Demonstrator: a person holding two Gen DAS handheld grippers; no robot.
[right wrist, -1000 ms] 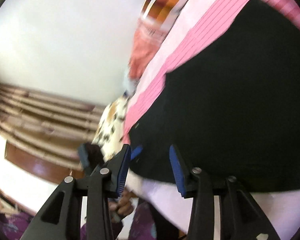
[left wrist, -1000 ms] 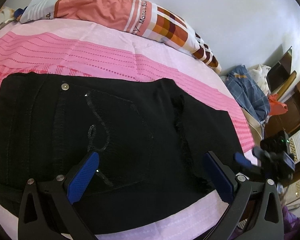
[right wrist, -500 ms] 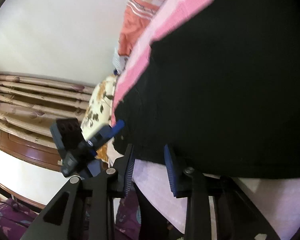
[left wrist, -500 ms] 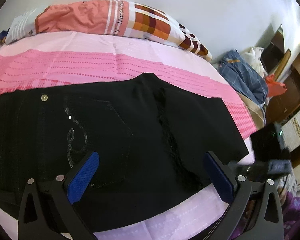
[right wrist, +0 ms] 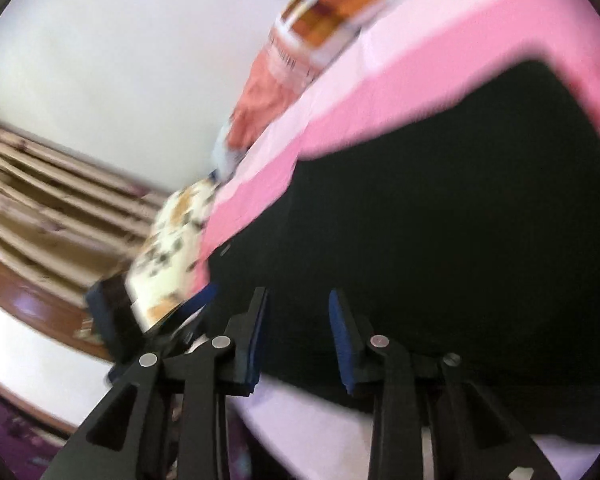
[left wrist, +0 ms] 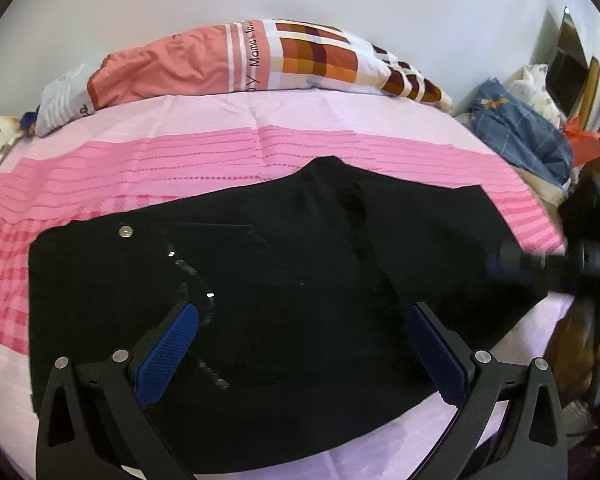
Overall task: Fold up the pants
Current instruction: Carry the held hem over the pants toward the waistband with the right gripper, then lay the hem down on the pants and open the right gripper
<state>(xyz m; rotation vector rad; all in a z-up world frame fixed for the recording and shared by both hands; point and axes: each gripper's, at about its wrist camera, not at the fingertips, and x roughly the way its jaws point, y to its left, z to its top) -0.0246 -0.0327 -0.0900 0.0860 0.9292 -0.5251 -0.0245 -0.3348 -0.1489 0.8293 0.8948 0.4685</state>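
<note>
The black pants (left wrist: 284,300) lie flat on the pink bed (left wrist: 220,152), just under and ahead of the left gripper (left wrist: 304,354), whose jaws stand wide and empty. The right gripper (right wrist: 298,336), its jaws just narrowed yet gripping nothing, hovers at the near hem, probably to pinch it for a fold.

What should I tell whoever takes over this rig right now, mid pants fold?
Left gripper: jaws wide open, hovering over the black pants, gripping nothing.
Right gripper: jaws have just been closing and stand narrow; the view is blurred, and no cloth shows pinched between them.
Pants: lying flat on the pink bedsheet, already folded into a compact shape, button and sequin pocket facing up, pillow beyond.
Done: at least one fold, as it looks.
Left: probably another fold; grip an edge first, since neither gripper shows a hold.
</note>
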